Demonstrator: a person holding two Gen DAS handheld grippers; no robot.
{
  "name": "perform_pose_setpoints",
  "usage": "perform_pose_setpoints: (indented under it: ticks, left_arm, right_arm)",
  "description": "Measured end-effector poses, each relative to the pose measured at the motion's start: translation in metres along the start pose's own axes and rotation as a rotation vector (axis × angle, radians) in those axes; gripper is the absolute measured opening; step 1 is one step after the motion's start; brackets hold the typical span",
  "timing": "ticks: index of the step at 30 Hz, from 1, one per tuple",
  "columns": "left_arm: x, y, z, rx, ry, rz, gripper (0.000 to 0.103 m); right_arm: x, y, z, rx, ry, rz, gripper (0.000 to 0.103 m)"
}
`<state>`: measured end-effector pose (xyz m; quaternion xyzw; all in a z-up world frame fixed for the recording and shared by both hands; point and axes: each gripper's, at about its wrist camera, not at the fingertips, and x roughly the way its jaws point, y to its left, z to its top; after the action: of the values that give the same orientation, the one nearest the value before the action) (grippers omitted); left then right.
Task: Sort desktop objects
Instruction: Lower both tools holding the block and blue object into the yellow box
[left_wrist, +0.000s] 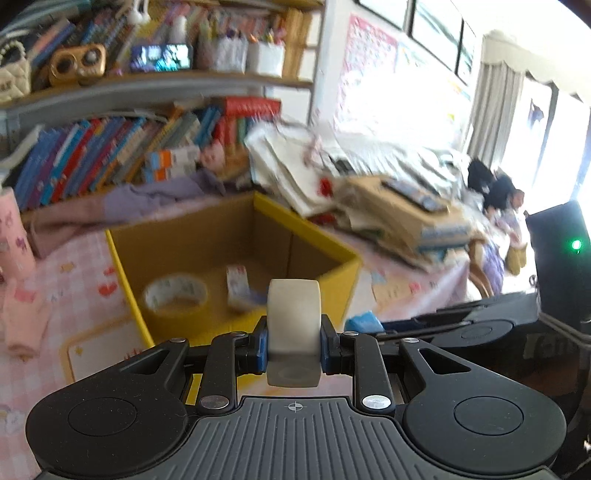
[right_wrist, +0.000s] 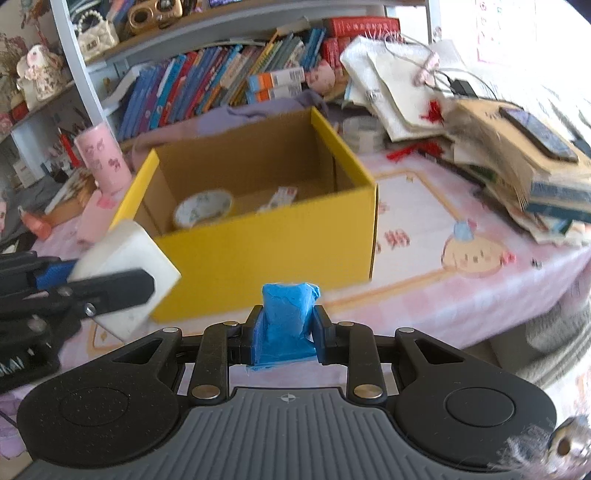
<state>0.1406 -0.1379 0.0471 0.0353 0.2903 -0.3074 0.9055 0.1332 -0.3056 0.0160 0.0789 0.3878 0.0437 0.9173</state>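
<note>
Biggest thing here is the desk with its pink checked cloth (right_wrist: 436, 206), books packed on the shelf behind it. Sitting on the cloth is an open yellow cardboard box (right_wrist: 258, 243), and inside you can see a roll of tape (left_wrist: 175, 295) lying flat plus a small printed packet (left_wrist: 238, 282) next to it. The left gripper (left_wrist: 293, 345) is clamped on a white roll (left_wrist: 293, 321), held on edge just in front of the box's near wall. The right gripper (right_wrist: 287, 338) is squeezing a crumpled blue wad (right_wrist: 290, 317), also just short of the box. Both views are a bit blurry.
</note>
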Motion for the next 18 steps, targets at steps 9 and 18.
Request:
perform_pose_setpoints:
  ticks: [9, 18]
  left_arm:
    - [0.019, 0.003, 0.030, -0.002, -0.062, 0.122, 0.024]
    - [0.052, 0.017, 0.038, 0.025, -0.067, 0.249, 0.024]
  right_arm:
    - [0.010, -0.011, 0.057, -0.090, -0.120, 0.074, 0.024]
    - [0.049, -0.005, 0.090, -0.188, -0.129, 0.141, 0.024]
